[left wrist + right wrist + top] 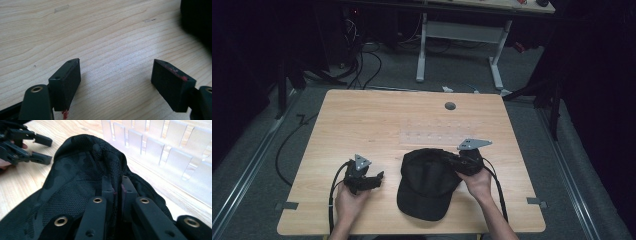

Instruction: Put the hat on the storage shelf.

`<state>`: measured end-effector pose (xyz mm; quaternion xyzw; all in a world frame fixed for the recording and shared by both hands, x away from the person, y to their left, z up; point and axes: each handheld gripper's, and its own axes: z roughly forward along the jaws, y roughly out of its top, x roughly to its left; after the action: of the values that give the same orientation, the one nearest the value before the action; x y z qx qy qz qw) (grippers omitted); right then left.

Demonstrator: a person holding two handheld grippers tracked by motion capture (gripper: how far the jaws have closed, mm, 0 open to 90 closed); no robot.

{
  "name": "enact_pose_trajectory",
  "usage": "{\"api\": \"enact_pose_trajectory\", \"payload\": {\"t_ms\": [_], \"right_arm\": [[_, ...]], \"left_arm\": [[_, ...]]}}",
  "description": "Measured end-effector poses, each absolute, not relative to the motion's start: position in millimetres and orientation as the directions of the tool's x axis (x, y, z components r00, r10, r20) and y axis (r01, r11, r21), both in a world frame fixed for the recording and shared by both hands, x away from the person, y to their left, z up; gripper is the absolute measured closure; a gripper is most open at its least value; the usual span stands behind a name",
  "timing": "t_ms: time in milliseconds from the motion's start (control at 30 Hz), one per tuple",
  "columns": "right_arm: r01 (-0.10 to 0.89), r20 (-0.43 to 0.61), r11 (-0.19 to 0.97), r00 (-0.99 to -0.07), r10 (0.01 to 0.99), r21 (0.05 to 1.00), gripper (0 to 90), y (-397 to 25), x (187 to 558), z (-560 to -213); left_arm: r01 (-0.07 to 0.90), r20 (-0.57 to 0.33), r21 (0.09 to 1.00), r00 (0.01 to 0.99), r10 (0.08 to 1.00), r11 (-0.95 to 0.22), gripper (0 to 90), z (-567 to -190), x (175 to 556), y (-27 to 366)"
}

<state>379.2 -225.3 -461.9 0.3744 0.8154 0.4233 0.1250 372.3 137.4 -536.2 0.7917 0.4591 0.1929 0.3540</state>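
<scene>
Cap (428,182): one black cap on the near middle of the bench (362,120), brim towards the person.
Right hand-held gripper (116,186): jaws closed, pinching a fold of the cap's mesh cloth.
Left hand-held gripper (116,82): jaws wide apart, holding nothing, over bare wood just left of the cap.
Right gripper view: shows the fine mesh and a clear slotted tray (172,152) behind the cap.
Count: two hand-held grippers, one tray.

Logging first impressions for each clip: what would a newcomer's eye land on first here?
The black cap lying near the front edge of the pale wooden table stands out most. The right gripper is shut on a fold of the cap's mesh fabric. To the cap's left, the left gripper hangs open above bare wood, and a clear plastic tray lies just behind the cap.
</scene>
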Motion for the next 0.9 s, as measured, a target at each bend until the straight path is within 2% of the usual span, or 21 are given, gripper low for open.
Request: {"api": "enact_pose_trajectory", "payload": {"t_ms": [567, 900], "right_arm": [[0.453, 0.128, 0.283, -0.687, 0.716, 0.846, 84.8, -250, 358, -431], [0.413, 0.100, 0.275, -0.688, 0.718, 0.868, 84.8, -256, 352, -414]], "left_arm": [[0.582, -0.024, 0.733, 0.537, 0.843, -0.351, 20.4, -536, 371, 138], [0.561, -0.125, 0.762, 0.619, 0.776, -0.325, 22.2, -524, 362, 140]]}}
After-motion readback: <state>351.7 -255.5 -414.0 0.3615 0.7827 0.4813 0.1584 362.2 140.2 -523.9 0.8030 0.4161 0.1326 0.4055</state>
